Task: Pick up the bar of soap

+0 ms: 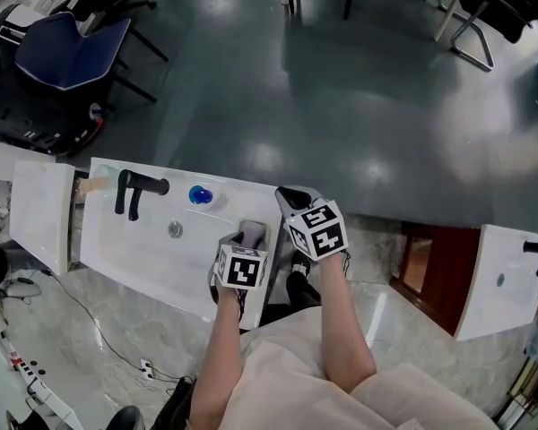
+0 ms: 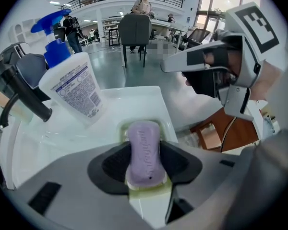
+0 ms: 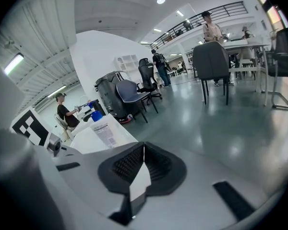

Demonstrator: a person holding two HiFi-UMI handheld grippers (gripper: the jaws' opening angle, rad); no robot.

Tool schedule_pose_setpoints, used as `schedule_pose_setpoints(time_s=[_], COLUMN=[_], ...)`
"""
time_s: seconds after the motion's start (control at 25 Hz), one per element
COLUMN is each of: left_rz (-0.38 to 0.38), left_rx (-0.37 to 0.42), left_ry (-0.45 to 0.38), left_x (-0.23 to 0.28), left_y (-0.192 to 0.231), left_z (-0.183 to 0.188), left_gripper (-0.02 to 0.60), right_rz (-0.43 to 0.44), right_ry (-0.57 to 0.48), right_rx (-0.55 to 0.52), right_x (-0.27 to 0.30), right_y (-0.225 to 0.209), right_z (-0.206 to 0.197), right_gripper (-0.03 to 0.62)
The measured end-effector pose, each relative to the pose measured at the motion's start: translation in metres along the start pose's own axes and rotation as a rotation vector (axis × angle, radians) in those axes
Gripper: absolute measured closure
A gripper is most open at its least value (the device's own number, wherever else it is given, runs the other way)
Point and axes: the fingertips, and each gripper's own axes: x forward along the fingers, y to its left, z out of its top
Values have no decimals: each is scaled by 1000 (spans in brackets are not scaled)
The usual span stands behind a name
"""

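A purple bar of soap (image 2: 145, 152) sits between the dark pads of my left gripper (image 2: 145, 164), which is shut on it from both sides. Under the bar lies a pale green soap dish (image 2: 150, 194) on the corner of the white sink (image 2: 134, 102). I cannot tell whether the bar touches the dish. In the head view the left gripper (image 1: 250, 237) is over the sink's right end, with the soap (image 1: 252, 233) at its tip. My right gripper (image 1: 293, 199) hovers just to the right, past the sink's edge. Its jaws (image 3: 143, 163) are shut with nothing between them.
A white pump bottle with a blue top (image 2: 73, 86) stands behind the dish, and a black faucet (image 1: 134, 189) is further left. A second white basin (image 1: 502, 280) is far right. Chairs (image 1: 72, 47) and people stand on the grey floor beyond.
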Motion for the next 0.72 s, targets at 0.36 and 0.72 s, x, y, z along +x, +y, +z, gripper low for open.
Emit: schedule_pose_setpoints(time_s=[0.36, 0.72], left_rz=[-59, -82], left_rx=[27, 64], left_ry=[64, 20], left_x=[4, 9], left_y=[-3, -1], left_z=[0, -5], left_gripper=[383, 383], right_rz=[1, -11], right_ry=[-13, -23], right_rx=[-11, -15], right_x=[-3, -9], right_y=[3, 6], right_z=[-1, -9], right_gripper=[586, 586])
